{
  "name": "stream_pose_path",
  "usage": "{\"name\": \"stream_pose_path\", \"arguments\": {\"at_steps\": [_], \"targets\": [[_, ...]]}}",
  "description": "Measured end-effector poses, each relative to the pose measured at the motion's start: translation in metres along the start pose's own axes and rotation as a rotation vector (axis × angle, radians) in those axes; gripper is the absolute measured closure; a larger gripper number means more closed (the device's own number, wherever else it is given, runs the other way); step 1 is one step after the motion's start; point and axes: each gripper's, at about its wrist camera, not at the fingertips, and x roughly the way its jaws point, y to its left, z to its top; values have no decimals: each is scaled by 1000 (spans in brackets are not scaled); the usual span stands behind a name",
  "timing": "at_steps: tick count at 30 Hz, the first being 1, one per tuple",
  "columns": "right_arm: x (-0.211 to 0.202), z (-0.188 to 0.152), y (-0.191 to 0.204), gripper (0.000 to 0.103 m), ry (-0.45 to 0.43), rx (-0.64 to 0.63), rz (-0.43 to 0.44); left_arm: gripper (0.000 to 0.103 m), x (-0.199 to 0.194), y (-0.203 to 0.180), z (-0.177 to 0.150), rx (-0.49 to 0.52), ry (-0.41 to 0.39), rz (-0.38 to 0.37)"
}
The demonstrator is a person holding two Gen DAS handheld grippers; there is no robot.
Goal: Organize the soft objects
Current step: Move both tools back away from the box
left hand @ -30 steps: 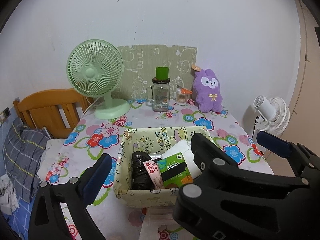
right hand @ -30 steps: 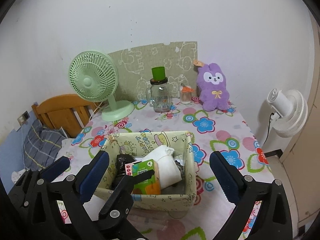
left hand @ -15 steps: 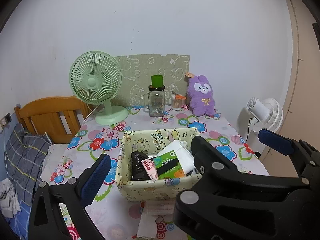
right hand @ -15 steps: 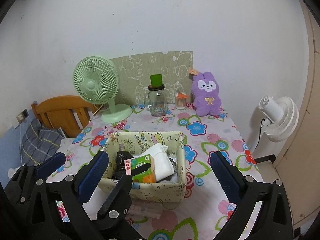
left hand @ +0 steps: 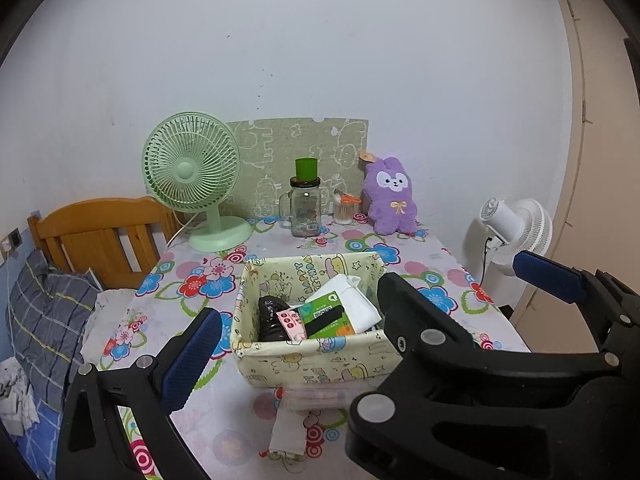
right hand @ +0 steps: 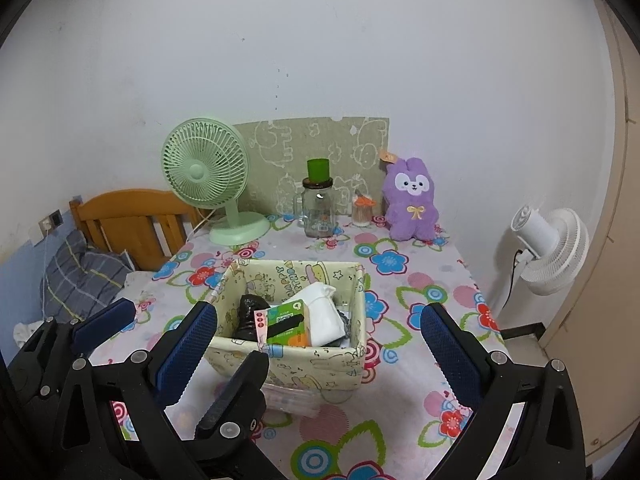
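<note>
On the flowery table (right hand: 416, 280) the soft things sit packed in the cloth box (right hand: 320, 364), so both claws, the left (left hand: 362, 308) and the right (right hand: 320, 344), hang above it, spread wide and holding nothing.

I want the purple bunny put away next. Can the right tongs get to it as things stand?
Probably yes. The right tongs are open and empty, and the purple bunny stands unobstructed at the table's back edge; the fabric basket sits between, so they should pass above it.
</note>
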Motion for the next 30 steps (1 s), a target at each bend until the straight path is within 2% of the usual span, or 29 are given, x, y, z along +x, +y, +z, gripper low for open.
{"name": "stream_pose_path", "arguments": {"at_steps": [13, 30], "targets": [[-11, -18, 5, 0, 9, -6, -1, 0, -11, 0, -19, -3, 10, 0], [13, -54, 7, 2, 49, 6, 27, 0, 12, 5, -52, 4, 66, -4]]}}
